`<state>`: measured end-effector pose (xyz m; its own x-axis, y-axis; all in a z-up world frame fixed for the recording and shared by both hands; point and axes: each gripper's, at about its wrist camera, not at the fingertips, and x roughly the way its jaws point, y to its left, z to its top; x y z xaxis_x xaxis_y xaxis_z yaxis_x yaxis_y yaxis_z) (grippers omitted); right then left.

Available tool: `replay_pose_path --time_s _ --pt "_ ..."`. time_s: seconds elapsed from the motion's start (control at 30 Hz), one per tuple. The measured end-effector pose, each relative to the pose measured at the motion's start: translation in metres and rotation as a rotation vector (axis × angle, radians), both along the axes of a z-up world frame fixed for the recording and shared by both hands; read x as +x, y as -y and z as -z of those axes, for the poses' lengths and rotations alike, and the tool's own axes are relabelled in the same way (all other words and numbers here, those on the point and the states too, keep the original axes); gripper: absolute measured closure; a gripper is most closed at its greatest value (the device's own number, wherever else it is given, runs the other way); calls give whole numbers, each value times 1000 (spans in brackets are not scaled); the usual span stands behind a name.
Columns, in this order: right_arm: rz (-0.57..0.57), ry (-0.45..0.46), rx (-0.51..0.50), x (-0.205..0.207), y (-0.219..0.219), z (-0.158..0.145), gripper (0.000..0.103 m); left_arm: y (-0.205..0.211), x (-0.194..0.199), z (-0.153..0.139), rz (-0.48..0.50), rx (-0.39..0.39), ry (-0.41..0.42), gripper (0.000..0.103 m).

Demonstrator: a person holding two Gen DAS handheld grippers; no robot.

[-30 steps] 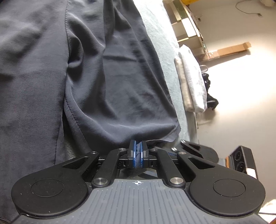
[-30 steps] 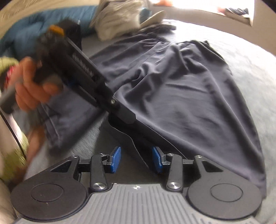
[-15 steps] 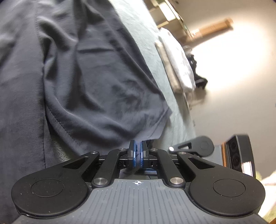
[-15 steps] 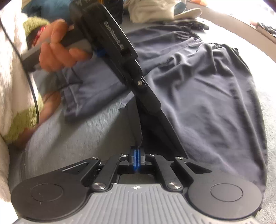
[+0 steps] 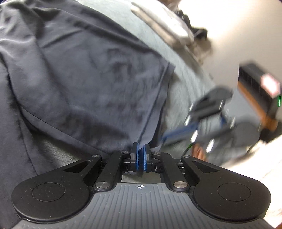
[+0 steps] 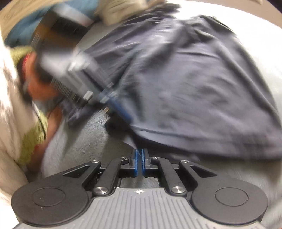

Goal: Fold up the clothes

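Dark grey garment (image 6: 193,84) is spread on the pale grey bed surface (image 6: 79,141), filling centre & far side of both views. Its near hem corner is clamped by the left gripper (image 5: 140,152), blue pads pressed together on cloth. An adjacent corner is pinched by the right gripper (image 6: 140,155), pads also closed on fabric. Judgement: a fold is being started; both corners should be lifted together & carried evenly to the far edge, hem kept taut, no twisting. Bed edge lies right in left-wrist view, floor beyond; a cloth pile (image 6: 121,10) sits far left, so room is best straight ahead
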<state>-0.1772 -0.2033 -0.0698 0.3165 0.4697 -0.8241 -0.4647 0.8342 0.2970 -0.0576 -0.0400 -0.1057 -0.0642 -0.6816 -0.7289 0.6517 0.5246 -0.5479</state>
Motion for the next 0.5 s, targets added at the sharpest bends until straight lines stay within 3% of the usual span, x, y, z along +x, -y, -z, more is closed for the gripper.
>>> replay_pose_path --time_s 0.13,0.27,0.37,0.47,0.5 --pt "348 -16 170 7 77 -9 94 3 -10 3 51 30 52 100" --pt "709 35 283 17 150 -12 68 1 -10 3 54 38 45 100" --pt "834 42 294 32 179 -1 64 2 -10 2 76 45 25 95" --pt "869 7 302 44 188 14 64 -3 -10 2 102 32 -76 73" --pt "865 4 300 47 189 17 64 -8 -10 1 92 27 -98 73"
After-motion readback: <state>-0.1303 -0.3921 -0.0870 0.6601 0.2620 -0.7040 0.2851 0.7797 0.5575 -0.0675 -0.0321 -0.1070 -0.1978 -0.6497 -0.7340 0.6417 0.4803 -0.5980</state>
